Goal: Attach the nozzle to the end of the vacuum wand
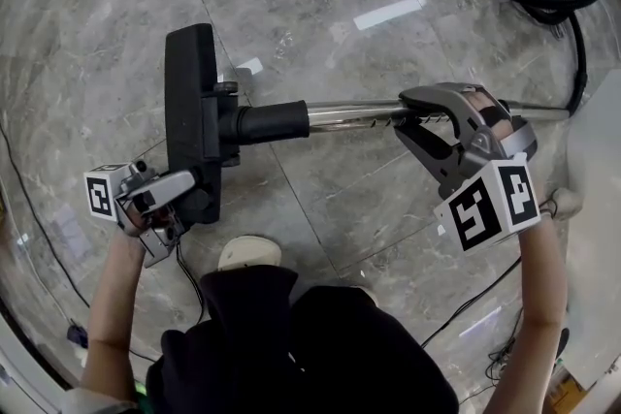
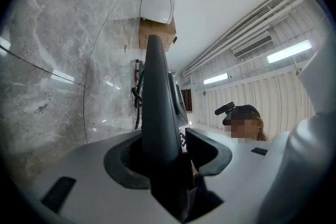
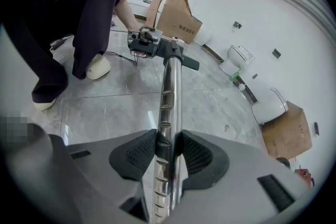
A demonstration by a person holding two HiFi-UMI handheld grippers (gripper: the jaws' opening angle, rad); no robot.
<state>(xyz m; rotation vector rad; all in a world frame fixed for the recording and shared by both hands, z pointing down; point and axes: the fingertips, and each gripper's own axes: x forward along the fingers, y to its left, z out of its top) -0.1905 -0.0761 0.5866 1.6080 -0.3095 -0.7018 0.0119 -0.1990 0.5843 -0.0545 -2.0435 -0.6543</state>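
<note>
The nozzle [image 1: 189, 92] is clamped by the left gripper [image 1: 194, 195]; the wand [image 1: 354, 116], joined at its 3 o'clock, by the right gripper [image 1: 424, 139].

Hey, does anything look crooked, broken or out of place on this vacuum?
Nothing stands out. The nozzle sits square on the wand, its neck in line with it. The left gripper clamps the nozzle, the right gripper the wand. No damage shows.

Black, flat floor nozzle [image 1: 189, 102] sits with its neck on the ribbed chrome wand [image 1: 354, 117].
</note>
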